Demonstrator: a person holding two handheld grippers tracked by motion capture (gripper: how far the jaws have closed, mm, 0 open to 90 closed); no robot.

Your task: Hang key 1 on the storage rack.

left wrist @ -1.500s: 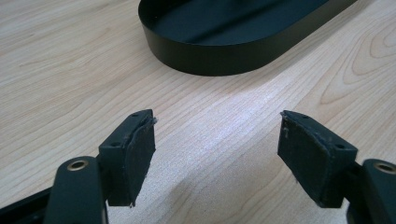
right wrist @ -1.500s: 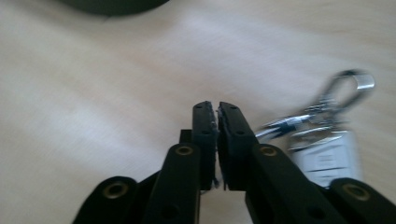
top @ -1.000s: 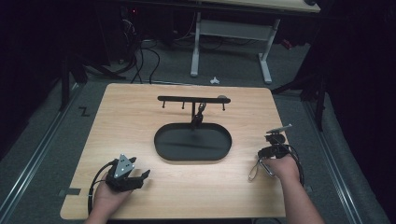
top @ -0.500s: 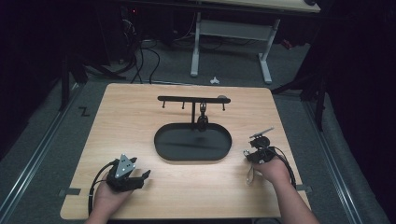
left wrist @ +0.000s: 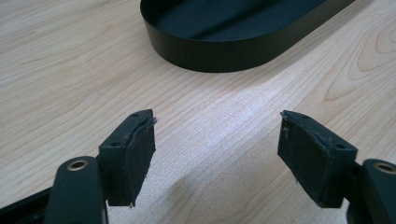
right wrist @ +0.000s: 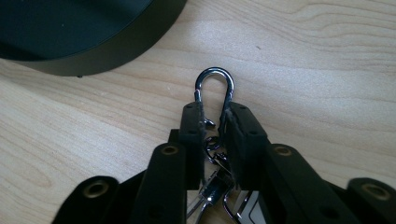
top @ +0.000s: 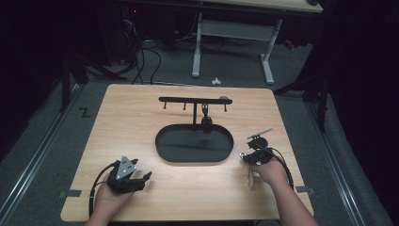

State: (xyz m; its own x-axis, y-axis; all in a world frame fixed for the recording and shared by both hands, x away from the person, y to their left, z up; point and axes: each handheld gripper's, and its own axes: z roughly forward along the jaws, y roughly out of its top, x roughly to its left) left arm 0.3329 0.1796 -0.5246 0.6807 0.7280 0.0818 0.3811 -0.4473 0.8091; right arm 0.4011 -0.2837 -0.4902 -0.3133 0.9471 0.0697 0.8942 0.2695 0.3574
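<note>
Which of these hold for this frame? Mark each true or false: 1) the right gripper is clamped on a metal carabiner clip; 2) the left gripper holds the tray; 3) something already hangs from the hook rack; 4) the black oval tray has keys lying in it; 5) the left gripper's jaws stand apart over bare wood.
1) True: the right gripper has just been closing and its pads press the sides of the carabiner clip.
2) False: the left gripper holds nothing; the black oval tray lies ahead of it, apart.
3) True: a small dark item hangs from the hook rack.
4) False: the tray looks empty.
5) True: only the wooden table shows between them.
</note>
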